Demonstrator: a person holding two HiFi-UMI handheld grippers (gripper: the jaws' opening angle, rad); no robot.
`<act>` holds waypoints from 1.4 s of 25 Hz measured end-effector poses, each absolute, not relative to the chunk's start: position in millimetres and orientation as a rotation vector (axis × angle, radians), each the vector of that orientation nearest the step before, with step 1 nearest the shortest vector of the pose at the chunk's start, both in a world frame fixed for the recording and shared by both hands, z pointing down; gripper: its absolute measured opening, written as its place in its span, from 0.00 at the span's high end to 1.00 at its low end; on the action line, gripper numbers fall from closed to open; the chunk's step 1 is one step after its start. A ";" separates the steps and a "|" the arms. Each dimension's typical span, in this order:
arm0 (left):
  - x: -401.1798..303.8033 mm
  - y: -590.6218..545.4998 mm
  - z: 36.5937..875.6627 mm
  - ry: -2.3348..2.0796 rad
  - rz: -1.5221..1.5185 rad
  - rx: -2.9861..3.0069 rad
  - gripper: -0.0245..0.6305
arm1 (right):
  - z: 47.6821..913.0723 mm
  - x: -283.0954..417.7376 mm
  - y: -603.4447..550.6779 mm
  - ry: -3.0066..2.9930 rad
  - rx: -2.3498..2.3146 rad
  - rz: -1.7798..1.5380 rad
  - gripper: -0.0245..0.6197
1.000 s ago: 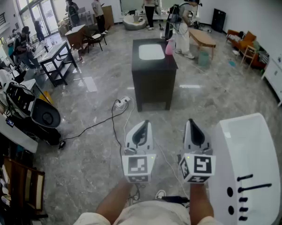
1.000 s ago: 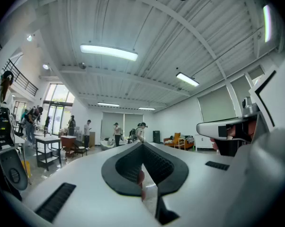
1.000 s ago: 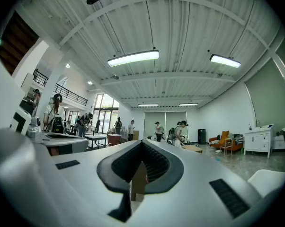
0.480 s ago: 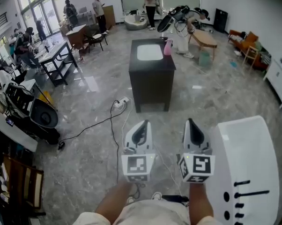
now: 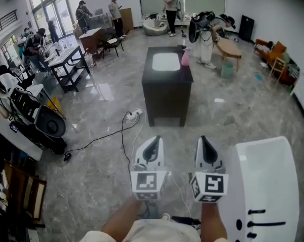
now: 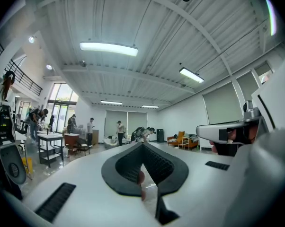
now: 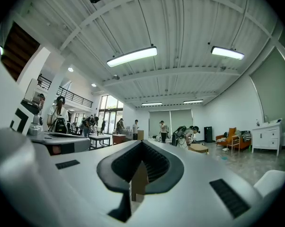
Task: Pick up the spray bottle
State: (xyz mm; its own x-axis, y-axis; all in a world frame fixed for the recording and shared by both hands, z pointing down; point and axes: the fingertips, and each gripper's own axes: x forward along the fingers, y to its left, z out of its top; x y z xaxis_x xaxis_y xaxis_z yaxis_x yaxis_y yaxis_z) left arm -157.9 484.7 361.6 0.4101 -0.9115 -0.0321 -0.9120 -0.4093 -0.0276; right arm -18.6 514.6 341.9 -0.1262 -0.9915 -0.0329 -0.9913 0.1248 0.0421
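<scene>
Am holding left gripper and right gripper level, side by side over grey marble floor. Both grippers' fingers are pressing together, gripping nothing. Pink plastic spray bottle is standing at right edge of dark cabinet surface, well apart ahead.

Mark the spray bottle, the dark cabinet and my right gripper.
spray bottle (image 5: 185, 58): head view, on its pink body.
dark cabinet (image 5: 165, 97): head view, on its front face.
right gripper (image 5: 204, 141): head view, at the tips of its closed jaws.
</scene>
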 end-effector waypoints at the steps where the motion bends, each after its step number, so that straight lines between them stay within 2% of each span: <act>1: -155.7 480.6 363.9 1.689 0.021 -2.608 0.96 | 343.8 -16.6 510.3 -2.354 2.071 -0.081 0.95; 11: -143.2 418.6 375.0 1.694 0.056 -2.671 0.96 | 355.5 -5.9 448.4 -2.313 2.067 -0.077 0.95; 35: -162.3 162.7 346.3 1.572 0.108 -2.729 0.96 | 330.8 -36.8 202.9 -2.217 2.118 -0.107 0.95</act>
State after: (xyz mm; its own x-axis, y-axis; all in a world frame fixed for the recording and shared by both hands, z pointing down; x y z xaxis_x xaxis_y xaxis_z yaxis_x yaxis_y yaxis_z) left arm -162.3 162.7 346.3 0.4998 -0.8644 -0.0543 -0.8638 -0.5021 0.0427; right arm -36.8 202.9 330.8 -0.0455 -0.9990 0.0052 -0.9938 0.0458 0.1012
